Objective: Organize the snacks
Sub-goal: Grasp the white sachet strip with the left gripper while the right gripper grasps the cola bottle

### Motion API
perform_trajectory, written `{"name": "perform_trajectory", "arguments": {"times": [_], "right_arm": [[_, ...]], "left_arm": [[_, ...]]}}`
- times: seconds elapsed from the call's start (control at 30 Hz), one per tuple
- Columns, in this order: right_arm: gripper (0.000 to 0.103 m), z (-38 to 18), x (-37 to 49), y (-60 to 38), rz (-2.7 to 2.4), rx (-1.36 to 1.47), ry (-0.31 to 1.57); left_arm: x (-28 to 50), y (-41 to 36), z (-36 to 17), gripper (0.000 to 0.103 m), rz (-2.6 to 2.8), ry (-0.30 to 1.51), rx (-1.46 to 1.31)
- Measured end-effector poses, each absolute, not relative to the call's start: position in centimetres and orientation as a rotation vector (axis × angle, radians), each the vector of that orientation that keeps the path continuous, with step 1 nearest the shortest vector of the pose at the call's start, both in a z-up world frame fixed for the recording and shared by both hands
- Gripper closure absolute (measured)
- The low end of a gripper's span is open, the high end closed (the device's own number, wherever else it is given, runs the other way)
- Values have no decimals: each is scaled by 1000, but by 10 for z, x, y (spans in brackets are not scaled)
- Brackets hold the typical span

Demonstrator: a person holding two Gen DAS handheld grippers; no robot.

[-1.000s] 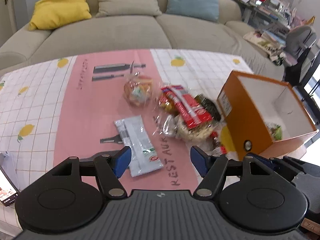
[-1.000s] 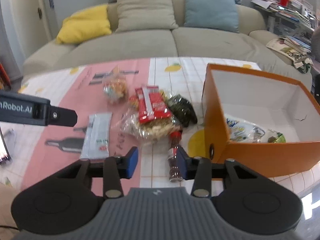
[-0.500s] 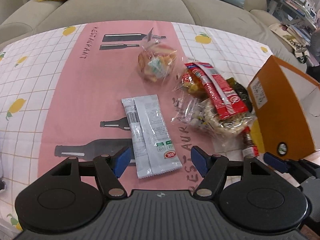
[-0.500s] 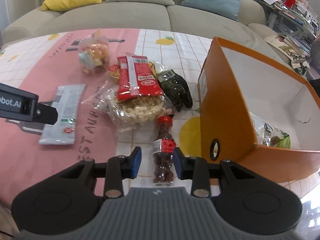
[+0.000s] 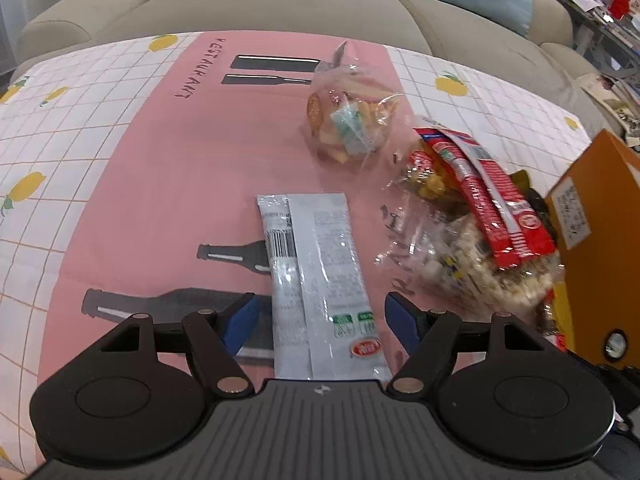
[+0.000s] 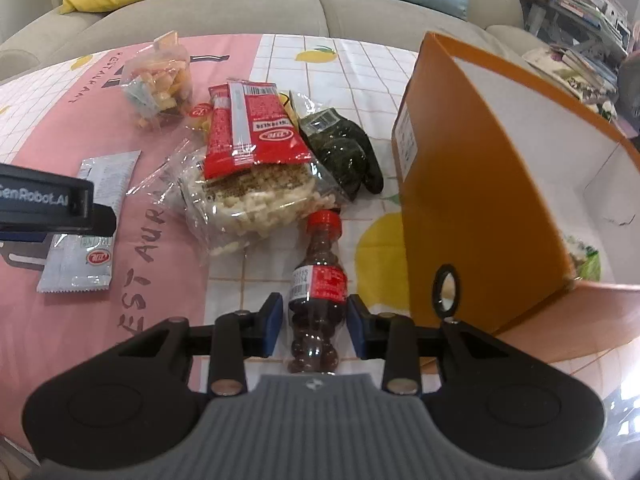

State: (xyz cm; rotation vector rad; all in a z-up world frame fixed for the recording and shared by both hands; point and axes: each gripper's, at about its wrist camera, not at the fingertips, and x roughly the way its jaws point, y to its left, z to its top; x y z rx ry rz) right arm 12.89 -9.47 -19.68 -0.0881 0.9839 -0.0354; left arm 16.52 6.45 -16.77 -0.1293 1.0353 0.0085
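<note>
My left claw [image 5: 322,322], jaws opening, straddles the silver sachet [image 5: 316,276] lying flat on the table [image 5: 120,184]. My right claw [image 6: 316,322] stands narrow beside the small bottle [image 6: 318,292], not clearly pinching, near the orange box [image 6: 472,184] meant for snacks.

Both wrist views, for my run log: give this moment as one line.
left tongs: opening, astride silver packet | right tongs: flanking small bottle, pads not touching | orange box: open, partly filled
</note>
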Motion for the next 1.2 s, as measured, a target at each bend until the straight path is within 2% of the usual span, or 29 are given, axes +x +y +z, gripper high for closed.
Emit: {"name": "perform_trajectory", "arguments": {"times": [0.37,0.47,0.53,0.6,0.9,1.2], "right_arm": [[65,-202,131,-101,-19,16,938],[65,-203,130,-99,-10,9,929],[67,-203,130,-97,-8,6,928],[68,-203,128,-97,-7,6,927],[70,-201,126,-98,2,38,946],[72,-194,116,-107,69,226,1029]], "left_arm": [[168,47,-183,15,39,969,-5],[168,47,-182,20,31,963,-8],[166,46,-182,27,27,957,-5],[164,45,-180,40,21,956,-4],[148,47,-174,45,23,1005,-24],[122,66,-156,45,30,1043,-236]]}}
